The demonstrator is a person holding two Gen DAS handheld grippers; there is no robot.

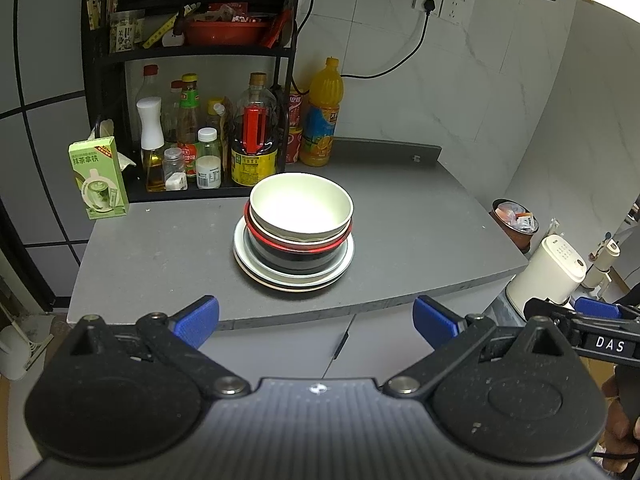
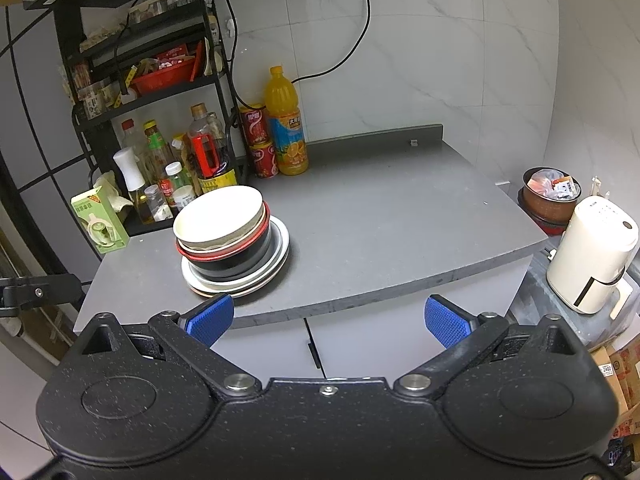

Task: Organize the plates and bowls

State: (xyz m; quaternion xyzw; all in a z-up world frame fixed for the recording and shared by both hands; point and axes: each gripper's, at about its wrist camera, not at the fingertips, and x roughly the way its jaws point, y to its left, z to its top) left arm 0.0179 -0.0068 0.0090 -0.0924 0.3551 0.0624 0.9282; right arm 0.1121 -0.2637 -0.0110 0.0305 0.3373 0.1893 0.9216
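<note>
Bowl-and-plate stack (image 1: 294, 236) lies dead ahead of left gripper (image 1: 316, 320), jaws spread; right gripper (image 2: 328, 320), equally spread and empty, sees it offset left; left is better aligned.

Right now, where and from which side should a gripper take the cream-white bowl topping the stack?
Pinch the cream-white bowl at its near rim, from above: it sits upright, nested in the red-rimmed black bowl, so only the rim is exposed. Both grippers are open.

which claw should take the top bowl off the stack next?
Left, probably. The white bowl sits almost dead ahead of the open left claw. From the open right claw the stack lies off to its left. Both hang off the counter edge.
</note>
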